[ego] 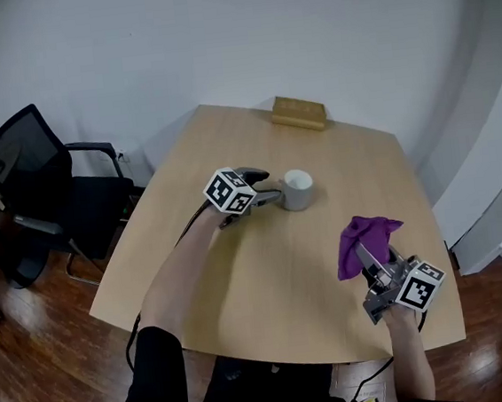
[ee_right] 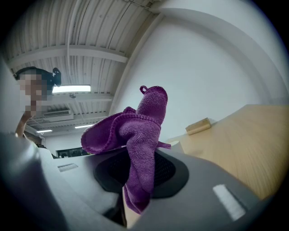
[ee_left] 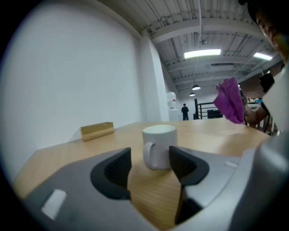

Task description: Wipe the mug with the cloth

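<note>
Mug (ego: 298,189) sat upright on the table (ego: 241,277), handle toward the left gripper (ego: 271,195), whose jaws stood wide just short of it, probably to steady it. Right gripper (ego: 376,270) pinched the purple cloth (ego: 366,239), held clear, ready for wiping.

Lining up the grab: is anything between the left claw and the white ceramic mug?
Nothing: in the left gripper view only bare wooden tabletop shows between the open left claw and the white ceramic mug.
</note>
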### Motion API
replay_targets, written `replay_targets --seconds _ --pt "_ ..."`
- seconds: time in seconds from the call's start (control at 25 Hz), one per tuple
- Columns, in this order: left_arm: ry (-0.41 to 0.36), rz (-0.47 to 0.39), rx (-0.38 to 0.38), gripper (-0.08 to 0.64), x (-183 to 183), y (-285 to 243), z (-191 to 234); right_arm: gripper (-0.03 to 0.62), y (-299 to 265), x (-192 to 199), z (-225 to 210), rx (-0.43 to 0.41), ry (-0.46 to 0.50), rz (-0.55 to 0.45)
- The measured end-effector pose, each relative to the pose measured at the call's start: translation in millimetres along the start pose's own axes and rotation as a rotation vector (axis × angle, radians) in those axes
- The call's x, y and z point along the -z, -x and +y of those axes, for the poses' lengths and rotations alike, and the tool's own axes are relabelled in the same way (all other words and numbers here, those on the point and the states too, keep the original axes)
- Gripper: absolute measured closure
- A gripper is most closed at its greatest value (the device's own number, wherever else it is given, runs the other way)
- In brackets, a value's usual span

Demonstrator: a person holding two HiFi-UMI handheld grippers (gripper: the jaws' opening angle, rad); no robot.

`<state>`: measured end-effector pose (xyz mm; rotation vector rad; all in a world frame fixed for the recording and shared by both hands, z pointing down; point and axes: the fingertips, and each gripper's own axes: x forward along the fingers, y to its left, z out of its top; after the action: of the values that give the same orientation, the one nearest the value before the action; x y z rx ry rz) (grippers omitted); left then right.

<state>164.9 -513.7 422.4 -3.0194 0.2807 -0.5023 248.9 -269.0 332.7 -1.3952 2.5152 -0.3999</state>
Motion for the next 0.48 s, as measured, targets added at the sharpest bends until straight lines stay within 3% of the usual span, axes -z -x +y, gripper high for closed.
replay_targets --seconds 0.24,0.32,0.48 --pt "-0.001 0.008 0.099 0.304 8 -16 8 0.505 1 9 -11 0.026 -0.014 0.022" --pt "-0.004 0.011 0.115 0.485 7 -14 8 0.505 1 9 -13 0.028 -0.017 0.027" --pt "-0.003 0.014 0.106 0.485 4 -12 -2 0.505 -2 9 -14 0.022 -0.013 0.03"
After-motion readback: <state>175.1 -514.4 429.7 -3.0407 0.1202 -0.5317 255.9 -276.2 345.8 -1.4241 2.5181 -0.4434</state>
